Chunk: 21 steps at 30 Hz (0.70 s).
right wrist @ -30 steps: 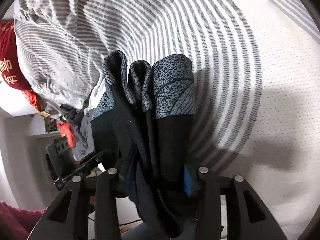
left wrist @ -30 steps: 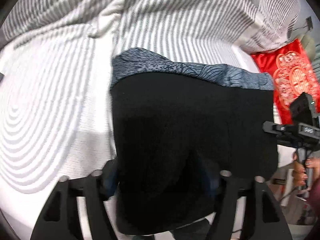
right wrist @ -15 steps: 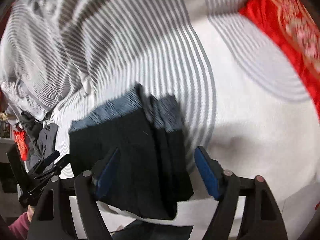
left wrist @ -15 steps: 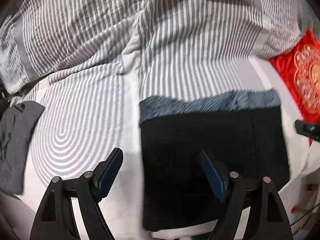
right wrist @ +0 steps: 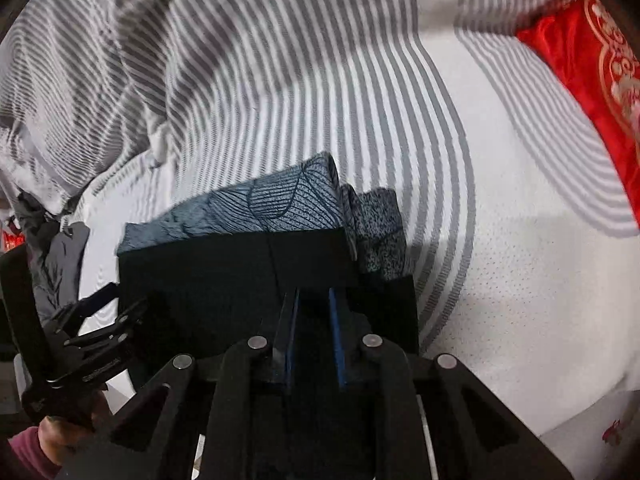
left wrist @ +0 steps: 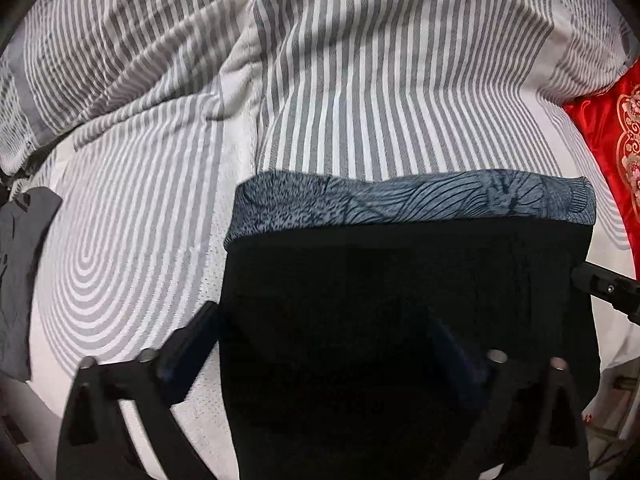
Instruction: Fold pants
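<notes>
Pants (left wrist: 408, 320), one black pair with a grey-blue leaf-print waistband (left wrist: 412, 204), lie folded into a thick stack on the bed (left wrist: 132, 264), which carries a white mattress cover with grey curved stripes. No readable brand or writing shows on the garment; the red cushion (left wrist: 612, 152) at the right edge bears gold ornament, too distorted to read.

Left tool (left wrist: 324, 344) has its two fingers spread wide, the left finger on the bare bed just beside the stack's edge, the right one lost against the black cloth; whether it touches the fabric cannot be told. Right tool (right wrist: 312, 308) shows its two blue-lined fingers drawn near each other with a narrow gap, over the near edge of the stack; whether cloth sits between them cannot be told.

One striped duvet (left wrist: 360, 60) is bunched beyond the pants. One dark grey garment (left wrist: 24, 280) lies at the bed's left edge.

Only the right wrist view shows the stack's side, with several waistband layers (right wrist: 376, 228) stepped at its right, and the person's left hand (right wrist: 60, 440) in a magenta sleeve.
</notes>
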### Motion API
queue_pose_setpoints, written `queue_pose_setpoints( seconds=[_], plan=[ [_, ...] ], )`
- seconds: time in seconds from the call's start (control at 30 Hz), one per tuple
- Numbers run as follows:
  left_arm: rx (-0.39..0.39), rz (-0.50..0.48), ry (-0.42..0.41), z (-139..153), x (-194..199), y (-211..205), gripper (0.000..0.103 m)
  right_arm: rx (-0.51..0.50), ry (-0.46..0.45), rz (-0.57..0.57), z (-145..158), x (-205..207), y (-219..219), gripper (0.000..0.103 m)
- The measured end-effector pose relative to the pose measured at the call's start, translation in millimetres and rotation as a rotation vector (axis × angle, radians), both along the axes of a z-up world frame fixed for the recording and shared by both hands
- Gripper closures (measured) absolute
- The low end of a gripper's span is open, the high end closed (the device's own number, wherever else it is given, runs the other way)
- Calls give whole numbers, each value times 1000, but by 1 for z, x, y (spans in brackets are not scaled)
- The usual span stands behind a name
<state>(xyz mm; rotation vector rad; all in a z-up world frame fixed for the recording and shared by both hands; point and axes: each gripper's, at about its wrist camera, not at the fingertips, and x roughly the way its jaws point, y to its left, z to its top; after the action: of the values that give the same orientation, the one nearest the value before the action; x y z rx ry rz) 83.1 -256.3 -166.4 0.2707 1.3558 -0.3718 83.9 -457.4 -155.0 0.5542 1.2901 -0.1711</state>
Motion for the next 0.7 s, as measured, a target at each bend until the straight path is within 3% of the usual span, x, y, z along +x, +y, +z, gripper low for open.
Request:
queue_pose_setpoints(
  seconds=[0.5,0.6,0.67,0.7],
  plan=[
    [-9,-7,27,-3,3,2,1,0,-16,-14,0,0,3,84],
    [-28,-5,15,-2,1,5,1,29,-39,-21,3,-1,5,65],
    [-25,-6,9,-1,0,5,1,87,-70,-13,6,2,9,32],
    [-21,-4,3,2,-1,5,1,87,-71,-6,9,4,14,27]
  ],
)
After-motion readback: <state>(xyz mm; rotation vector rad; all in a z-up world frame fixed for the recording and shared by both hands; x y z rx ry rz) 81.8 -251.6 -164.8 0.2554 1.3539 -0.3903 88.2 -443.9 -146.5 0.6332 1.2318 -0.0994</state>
